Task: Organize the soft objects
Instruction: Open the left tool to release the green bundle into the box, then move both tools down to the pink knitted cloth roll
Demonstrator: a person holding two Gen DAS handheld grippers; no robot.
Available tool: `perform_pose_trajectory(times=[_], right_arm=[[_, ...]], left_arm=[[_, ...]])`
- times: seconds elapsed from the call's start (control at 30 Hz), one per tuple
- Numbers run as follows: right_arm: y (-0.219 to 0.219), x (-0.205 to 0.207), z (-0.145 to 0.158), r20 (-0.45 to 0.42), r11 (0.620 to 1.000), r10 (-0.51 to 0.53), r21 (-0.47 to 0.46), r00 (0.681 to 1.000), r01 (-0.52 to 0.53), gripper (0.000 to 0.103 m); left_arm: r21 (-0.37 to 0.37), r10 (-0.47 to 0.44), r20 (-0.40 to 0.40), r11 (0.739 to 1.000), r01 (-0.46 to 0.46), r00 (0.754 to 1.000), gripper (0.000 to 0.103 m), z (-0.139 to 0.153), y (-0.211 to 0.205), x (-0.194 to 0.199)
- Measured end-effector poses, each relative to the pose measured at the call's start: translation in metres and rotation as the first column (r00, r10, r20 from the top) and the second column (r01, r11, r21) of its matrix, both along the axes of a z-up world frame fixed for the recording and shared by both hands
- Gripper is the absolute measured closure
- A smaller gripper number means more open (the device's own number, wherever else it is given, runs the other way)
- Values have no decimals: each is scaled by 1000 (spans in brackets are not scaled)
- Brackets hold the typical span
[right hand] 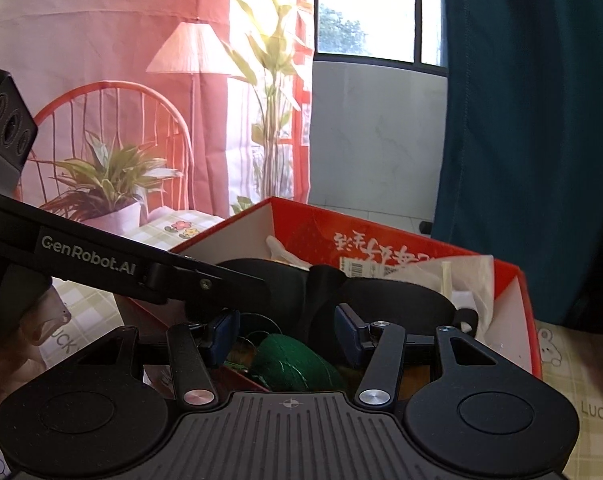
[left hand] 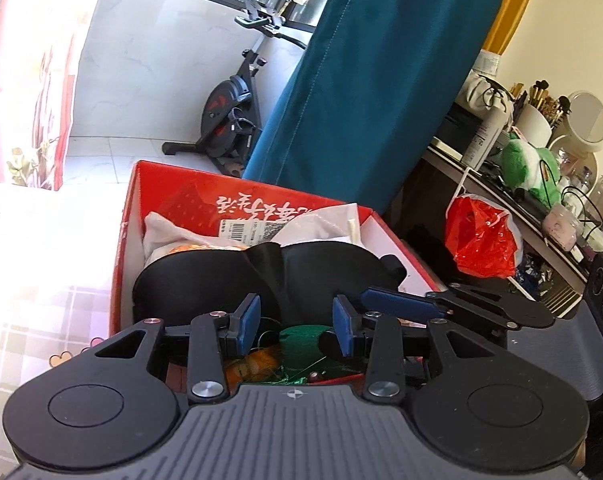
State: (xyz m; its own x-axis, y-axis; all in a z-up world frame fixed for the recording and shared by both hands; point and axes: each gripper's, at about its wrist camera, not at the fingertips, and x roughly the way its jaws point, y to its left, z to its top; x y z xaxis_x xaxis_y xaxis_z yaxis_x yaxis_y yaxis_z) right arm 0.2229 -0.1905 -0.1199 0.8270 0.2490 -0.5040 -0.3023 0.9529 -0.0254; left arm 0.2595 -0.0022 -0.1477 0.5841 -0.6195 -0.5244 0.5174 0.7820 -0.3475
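Lying across the middle of the red box [left hand: 131, 216], the black padded eye mask [left hand: 205, 280] spans nearly wall to wall, with white cloth [left hand: 161, 232] bunched at the far end and green yarn [left hand: 301, 338] at the near end. The box sits on a checked worktop [left hand: 41, 300]; open room lies to its left, while a cluttered shelf [left hand: 501, 200] and a teal curtain [left hand: 361, 100] crowd the right and far sides. Above the near rim, the left hand-held gripper [left hand: 296, 316] hangs with jaws spread, gripping nothing. The right hand-held gripper [right hand: 287, 328] is likewise parted wide and empty, just over the yarn.
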Motion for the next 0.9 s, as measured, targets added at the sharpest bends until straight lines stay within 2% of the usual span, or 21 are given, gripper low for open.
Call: perform_pose_trajectory(times=[0.2,0.27,0.33,0.37,0.43,0.47,0.5,0.53,0.63,0.77,0.9], right_arm=[[-9,-10,-2,-2,998,-56,-12,998,56,53],[-14,-15,-2,-4,996,-87,-13,996,87,50],[-19,-19,-3,-1,993,-119,-10,993,119,37],[-22,-22,-3,-1,991,-131,-6,991,131,36],[-29,-27,-4,-5,988,-152,2,988,152,27],[-32,-31,-3,-4,986,-164,3,986,164,25],[-35,-35,-3,2,985,-173,3,985,173,17],[-38,-40,-3,8,983,-181,3,983,181,10],[-47,-56,-2,13,976,-217,8,976,217,1],[-58,-78,-10,-19,968,-250,17,968,251,1],[-65,-104,-27,-83,968,-247,36,966,250,0]], left_arm=[[47,37,17,998,-38,999,60,4,2,-9],[64,52,29,997,-54,998,55,6,3,-12],[75,62,44,995,-65,997,44,10,4,-17],[79,65,50,994,-68,997,40,11,4,-19],[94,83,68,992,-89,994,19,15,6,-25],[101,93,80,990,-101,992,14,17,6,-29],[108,102,92,988,-111,991,6,19,6,-33],[115,109,105,986,-121,988,3,21,6,-38],[129,103,123,985,-118,987,1,23,5,-54],[179,97,134,977,-120,986,0,12,3,-78],[207,93,108,972,-114,990,0,-4,0,-100]])
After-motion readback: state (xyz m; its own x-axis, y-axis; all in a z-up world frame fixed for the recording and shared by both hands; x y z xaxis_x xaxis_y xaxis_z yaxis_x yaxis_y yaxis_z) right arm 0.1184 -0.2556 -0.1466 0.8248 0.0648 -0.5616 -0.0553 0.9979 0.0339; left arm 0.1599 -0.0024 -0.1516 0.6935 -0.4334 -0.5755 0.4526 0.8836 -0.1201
